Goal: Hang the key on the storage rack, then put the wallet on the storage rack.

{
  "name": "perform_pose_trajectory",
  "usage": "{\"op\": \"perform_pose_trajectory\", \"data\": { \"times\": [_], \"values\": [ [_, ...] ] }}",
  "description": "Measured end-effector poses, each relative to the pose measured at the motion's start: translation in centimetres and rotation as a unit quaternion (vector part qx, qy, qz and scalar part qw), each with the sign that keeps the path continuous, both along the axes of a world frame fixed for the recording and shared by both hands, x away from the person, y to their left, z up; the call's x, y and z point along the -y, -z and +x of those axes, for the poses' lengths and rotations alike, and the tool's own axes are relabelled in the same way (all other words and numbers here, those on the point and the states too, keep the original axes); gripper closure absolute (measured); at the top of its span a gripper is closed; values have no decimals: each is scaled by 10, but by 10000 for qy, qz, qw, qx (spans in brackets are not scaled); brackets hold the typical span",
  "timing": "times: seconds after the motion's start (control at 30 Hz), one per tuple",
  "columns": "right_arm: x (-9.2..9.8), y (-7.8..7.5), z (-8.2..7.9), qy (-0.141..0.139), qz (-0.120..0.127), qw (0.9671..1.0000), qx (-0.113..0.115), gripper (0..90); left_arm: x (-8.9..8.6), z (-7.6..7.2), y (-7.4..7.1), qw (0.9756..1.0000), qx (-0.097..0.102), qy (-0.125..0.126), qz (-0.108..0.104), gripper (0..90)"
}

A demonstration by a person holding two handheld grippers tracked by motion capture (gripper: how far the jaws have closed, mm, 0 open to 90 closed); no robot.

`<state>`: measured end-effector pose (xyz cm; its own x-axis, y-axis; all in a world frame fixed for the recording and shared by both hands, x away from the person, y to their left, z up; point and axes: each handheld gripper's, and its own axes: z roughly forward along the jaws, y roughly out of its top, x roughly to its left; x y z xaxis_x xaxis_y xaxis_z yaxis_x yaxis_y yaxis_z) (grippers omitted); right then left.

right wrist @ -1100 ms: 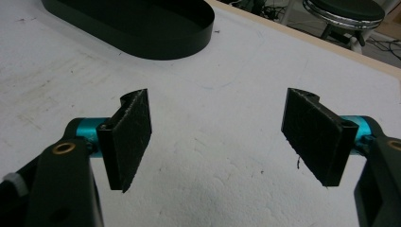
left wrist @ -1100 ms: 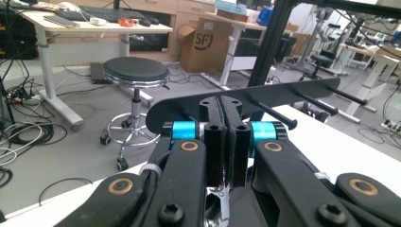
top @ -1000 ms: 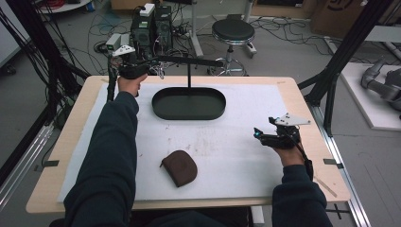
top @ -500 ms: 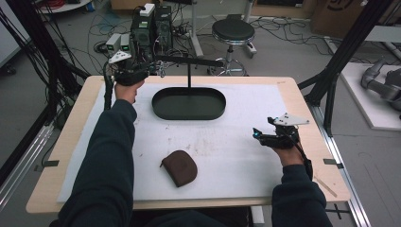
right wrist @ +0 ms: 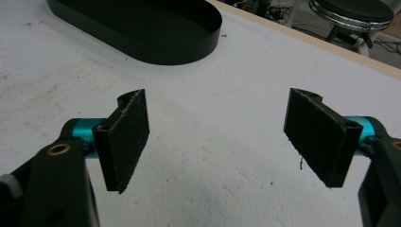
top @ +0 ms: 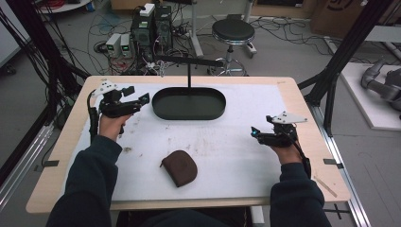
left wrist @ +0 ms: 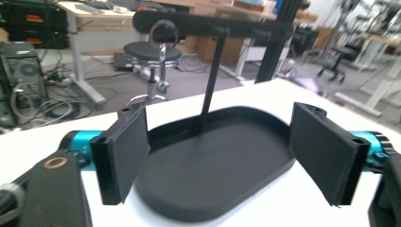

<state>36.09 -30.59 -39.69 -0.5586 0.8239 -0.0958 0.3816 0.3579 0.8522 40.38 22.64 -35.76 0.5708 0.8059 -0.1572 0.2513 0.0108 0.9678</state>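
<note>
A black oval tray (top: pixel 189 115) stands at the back middle of the white mat, with a thin post and crossbar (top: pixel 189 60) rising from it. A metal key ring (left wrist: pixel 163 33) on a short chain hangs from the bar's left part. My left gripper (top: pixel 144 99) sits just left of the tray, pointing at it. Its jaws have just been opening and are open, with nothing between them (left wrist: pixel 224 142). A brown pouch (top: pixel 179 168) lies near the front edge. My right gripper (top: pixel 255 132) rests open over bare mat (right wrist: pixel 222 142) at the right.
The wooden table edge (top: pixel 293 82) frames the mat. Behind the table are a round stool (top: pixel 232 29), equipment boxes (top: pixel 151 23) and loose cables. Black frame posts rise at the left (top: pixel 42 61) and right (top: pixel 338 61).
My left gripper has drawn back from the left end of the crossbar toward the person and lower, and its jaws went from shut to open. The right gripper kept still.
</note>
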Motion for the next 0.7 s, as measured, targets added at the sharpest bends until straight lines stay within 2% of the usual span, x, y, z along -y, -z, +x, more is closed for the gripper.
{"op": "perform_pose_trajectory", "data": {
  "times": [0.2,0.5,0.7],
  "values": [
    [-4,-3,-4,-81,-1,9999,63,233,-5,-16,4,9998,-7,-108,158,203],
    [-11,-5,-7,-108,126,9998,64,217,-10,-37,18,9993,-16,48,361,203],
    [-21,-4,-6,-333,140,9993,0,206,-12,-48,25,9986,36,139,506,203]
  ]
}}
